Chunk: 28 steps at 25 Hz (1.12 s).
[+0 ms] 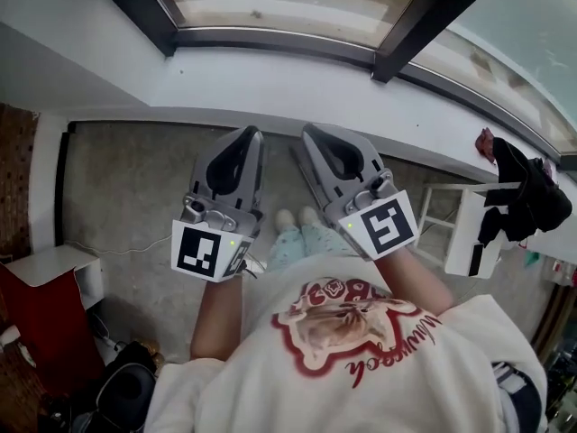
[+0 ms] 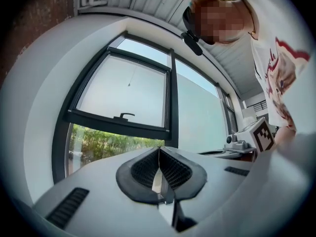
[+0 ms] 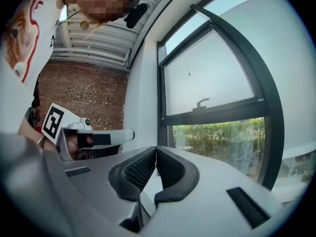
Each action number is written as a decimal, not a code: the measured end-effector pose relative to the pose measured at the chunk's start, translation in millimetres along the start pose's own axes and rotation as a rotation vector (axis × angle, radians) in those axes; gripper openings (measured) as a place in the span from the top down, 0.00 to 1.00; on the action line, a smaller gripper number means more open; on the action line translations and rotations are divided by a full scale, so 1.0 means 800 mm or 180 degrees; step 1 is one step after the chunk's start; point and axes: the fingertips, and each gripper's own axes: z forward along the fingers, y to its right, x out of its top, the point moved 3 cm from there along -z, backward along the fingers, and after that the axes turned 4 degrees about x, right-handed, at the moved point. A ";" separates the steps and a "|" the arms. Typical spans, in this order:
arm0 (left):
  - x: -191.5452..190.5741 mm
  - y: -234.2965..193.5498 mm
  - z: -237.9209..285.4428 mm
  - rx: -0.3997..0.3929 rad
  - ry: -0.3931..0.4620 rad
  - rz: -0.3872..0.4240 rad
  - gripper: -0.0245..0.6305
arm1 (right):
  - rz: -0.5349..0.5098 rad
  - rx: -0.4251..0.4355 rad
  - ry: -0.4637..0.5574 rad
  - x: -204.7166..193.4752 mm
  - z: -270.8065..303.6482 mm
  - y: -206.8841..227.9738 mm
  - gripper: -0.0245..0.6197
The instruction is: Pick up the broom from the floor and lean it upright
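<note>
Left claw [image 2: 159, 149], right claw [image 3: 156, 149] closed; shirt [image 1: 433, 368] lettering illegible.

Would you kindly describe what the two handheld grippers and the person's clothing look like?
Both the left gripper and right gripper are grey wedge-shaped shells with black mesh-textured pads, each carrying a white cube with black square markers. The person wears a cream short-sleeved T-shirt with a red print.

Bright daylight through window [image 2: 123, 90] (fisheye edges dark); floor [image 1: 135, 188] perhaps dimmer.
</note>
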 end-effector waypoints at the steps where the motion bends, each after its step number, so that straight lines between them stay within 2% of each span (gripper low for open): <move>1: -0.013 -0.003 0.005 -0.0002 -0.0051 0.0011 0.93 | 0.0029 -0.0020 -0.0067 -0.020 0.000 0.008 0.93; 6: -0.098 -0.024 0.018 -0.0008 -0.0252 -0.0082 0.93 | 0.0211 -0.0109 -0.0420 -0.132 0.002 0.039 0.93; 10: -0.184 -0.033 0.021 -0.0002 -0.0359 -0.0277 0.93 | 0.0034 -0.0151 -0.0919 -0.246 -0.001 0.051 0.93; 13: -0.251 -0.041 0.021 -0.0001 -0.0492 -0.0390 0.93 | 0.0036 -0.0085 -0.1352 -0.339 0.000 0.061 0.92; 16: -0.315 -0.050 0.025 0.0022 -0.0611 -0.0467 0.93 | -0.0071 0.0105 -0.1694 -0.423 0.006 0.071 0.92; 17: -0.337 -0.052 0.026 0.0025 -0.0655 -0.0486 0.93 | -0.0072 0.0147 -0.1760 -0.451 0.009 0.073 0.91; 19: -0.379 -0.057 0.026 0.0013 -0.0741 -0.0519 0.93 | 0.0082 0.0179 -0.1825 -0.504 0.014 0.074 0.71; 28: -0.537 -0.081 0.017 -0.0055 -0.0879 -0.0503 0.93 | 0.0292 0.0088 -0.2375 -0.759 0.008 0.086 0.70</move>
